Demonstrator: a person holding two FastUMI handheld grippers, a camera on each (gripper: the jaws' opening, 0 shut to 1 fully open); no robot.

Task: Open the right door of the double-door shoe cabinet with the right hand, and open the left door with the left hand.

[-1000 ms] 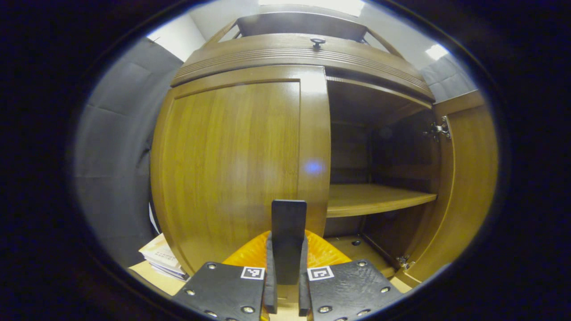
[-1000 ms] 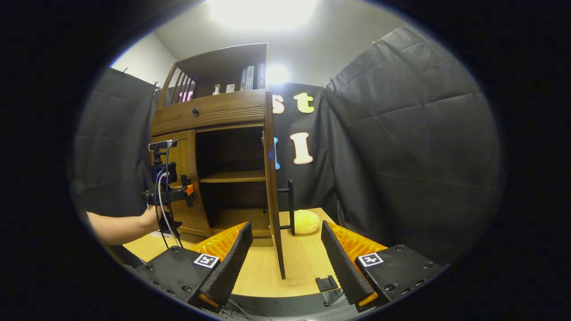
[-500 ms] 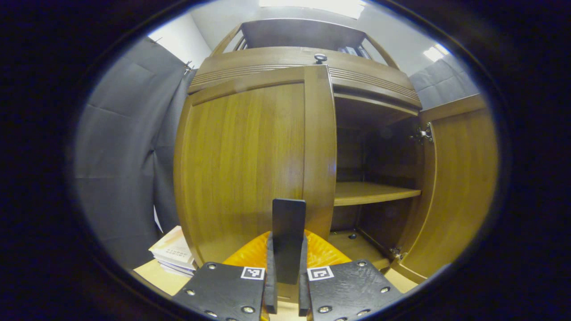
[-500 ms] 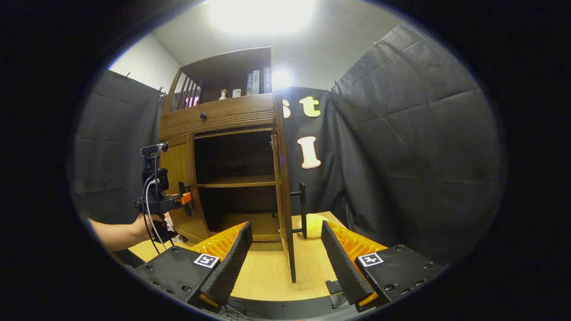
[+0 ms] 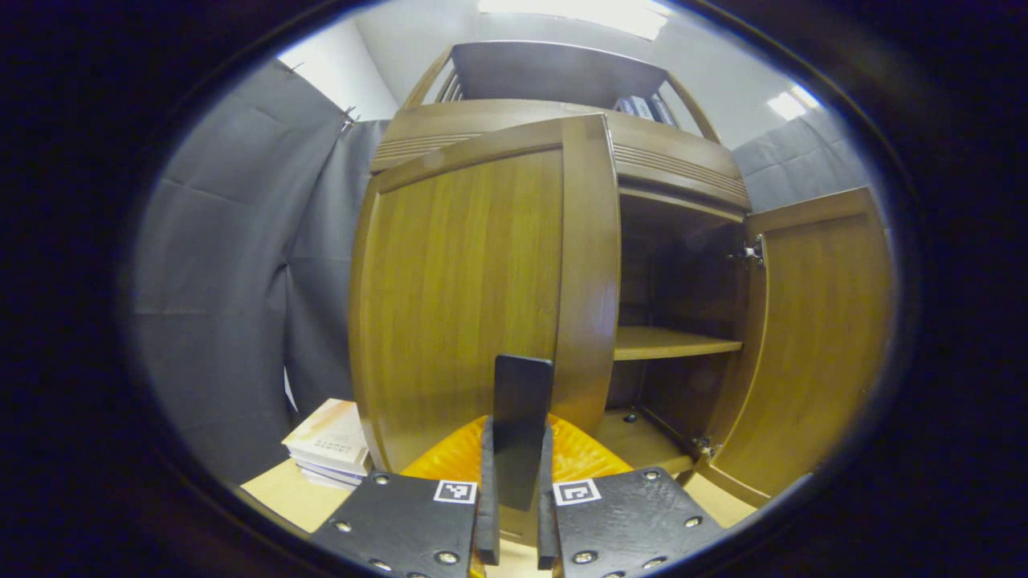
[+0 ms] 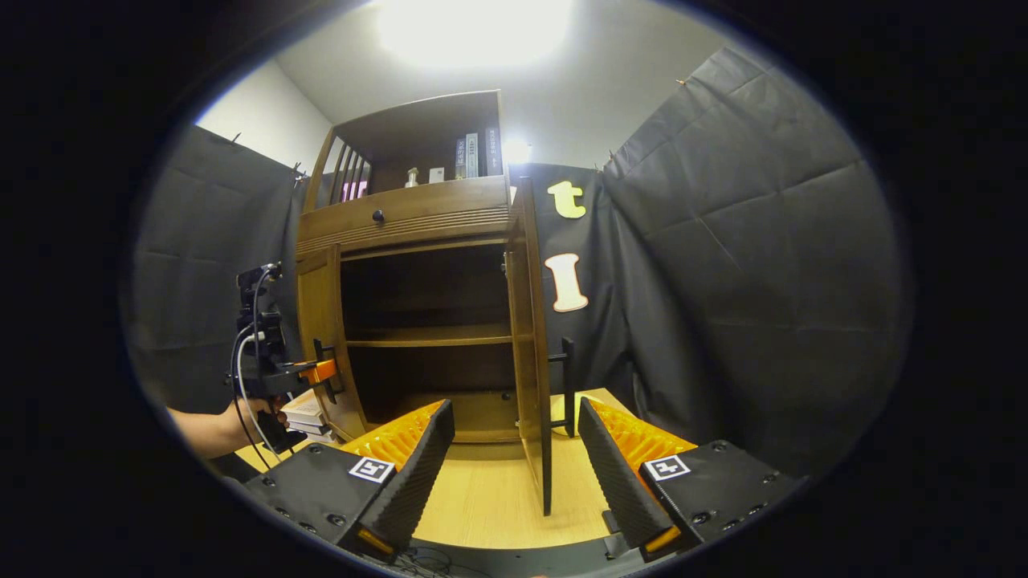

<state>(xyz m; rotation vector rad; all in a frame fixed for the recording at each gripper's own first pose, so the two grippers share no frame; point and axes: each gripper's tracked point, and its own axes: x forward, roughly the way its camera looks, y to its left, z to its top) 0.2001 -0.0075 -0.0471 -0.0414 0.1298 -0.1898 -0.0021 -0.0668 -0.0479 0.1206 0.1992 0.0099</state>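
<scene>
Left hand-held gripper point(image 5: 514, 514) clamps the left door's handle point(image 5: 520, 429), door ajar

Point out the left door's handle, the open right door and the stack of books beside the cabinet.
left door's handle point(image 5: 520, 433): left gripper view, bar's middle.
right door point(image 6: 532, 337): right gripper view, inner face.
stack of books point(image 5: 329, 449): left gripper view, top cover.

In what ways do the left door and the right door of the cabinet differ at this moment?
The right door stands swung wide open, while the left door is only partly open. The left gripper is shut on the left door's handle; the right gripper is open, with the right door's handle free. Both are brown wood with dark bar handles.
</scene>
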